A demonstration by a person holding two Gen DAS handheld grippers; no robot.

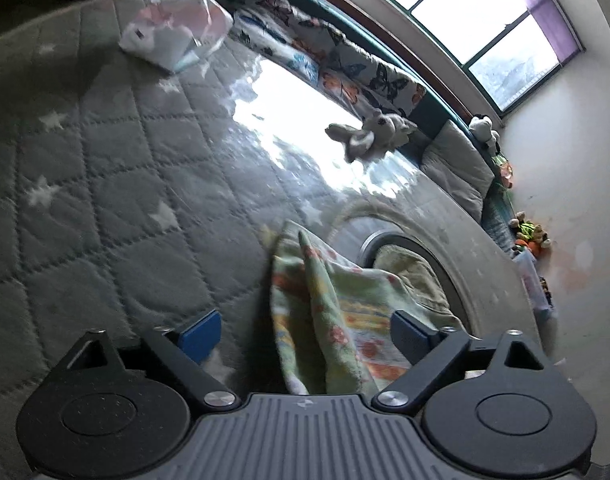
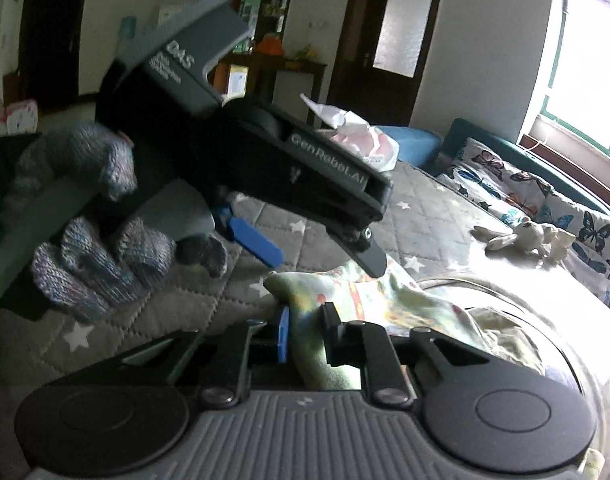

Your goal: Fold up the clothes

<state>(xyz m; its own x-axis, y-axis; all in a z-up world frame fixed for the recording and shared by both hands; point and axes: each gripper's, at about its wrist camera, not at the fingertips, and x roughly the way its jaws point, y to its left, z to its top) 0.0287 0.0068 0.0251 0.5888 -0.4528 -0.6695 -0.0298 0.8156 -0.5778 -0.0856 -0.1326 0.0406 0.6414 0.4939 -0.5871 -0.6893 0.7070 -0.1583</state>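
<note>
1. Plainly, the right claw (image 2: 305, 334) sits at the lower middle of the right wrist view, its jaws drawn together and clamped on a bunched fold of the green patterned cloth (image 2: 369, 292).
2. From that grip the cloth spreads toward the right of the frame and drapes onto the rim of a round basket (image 2: 517, 300) that stands on the bed (image 2: 177, 292).
3. Above it, the left claw (image 2: 325, 250) reaches in from the upper left of the same view, held by a hand in a knitted glove (image 2: 101, 276); its jaws stand apart, one blue pad (image 2: 257, 242) to the left and a dark finger just over the cloth.
4. Seen from the left wrist camera, the left claw (image 1: 305, 334) has the cloth (image 1: 329, 312) hanging between its two fingers, and neither blue pad (image 1: 199, 334) presses on it.
5. Further off, a pale crumpled garment (image 1: 173, 28) lies at the upper left on the grey star-quilted bed (image 1: 105, 168).
6. A soft toy (image 1: 369, 134) rests near the butterfly-print cushions (image 1: 345, 56) under the window (image 1: 465, 12).
</note>
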